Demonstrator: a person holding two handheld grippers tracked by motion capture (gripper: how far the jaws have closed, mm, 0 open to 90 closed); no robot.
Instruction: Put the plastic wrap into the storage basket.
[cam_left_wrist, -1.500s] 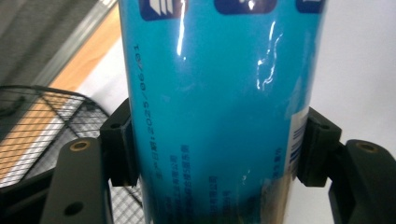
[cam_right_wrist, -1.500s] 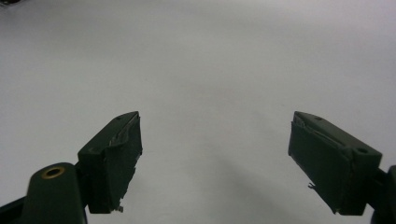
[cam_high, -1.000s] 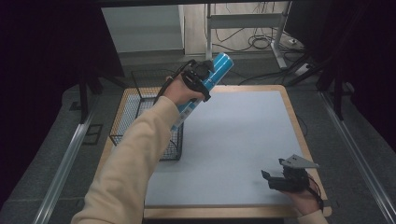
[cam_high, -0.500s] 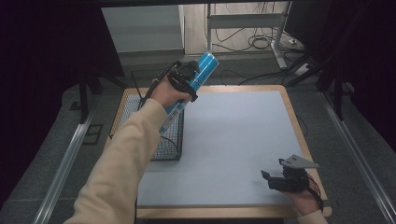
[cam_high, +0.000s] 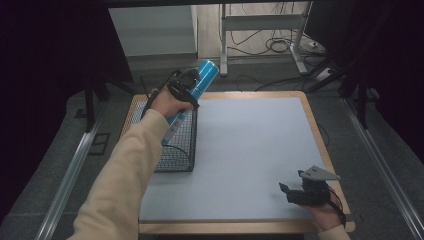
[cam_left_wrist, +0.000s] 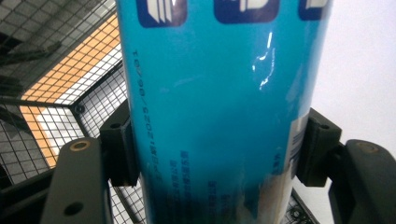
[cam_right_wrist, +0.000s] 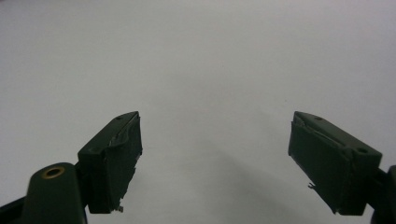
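Left gripper up over the far-left corner of the surface, jaws clamped on a blue can. Can tilted, top end pointing up and away toward the far side, lower end angled down over the wire basket. Left gripper view: both jaws press the can's sides, one on each flank; the can is glossy blue with dark blue square icons near the top and small print running along its length. Black mesh of the basket lies behind and below, orange-brown wood showing through it.

Basket sits at the left edge of the surface, black wire, open top; the can's lower end is above its far right part, not resting in it as far as can be seen.

Right gripper low at the near-right corner of the surface, held in a hand. Right gripper view: jaws spread wide apart, nothing between them, pale surface beyond.

Cream sleeve runs from the bottom edge up to the left gripper.
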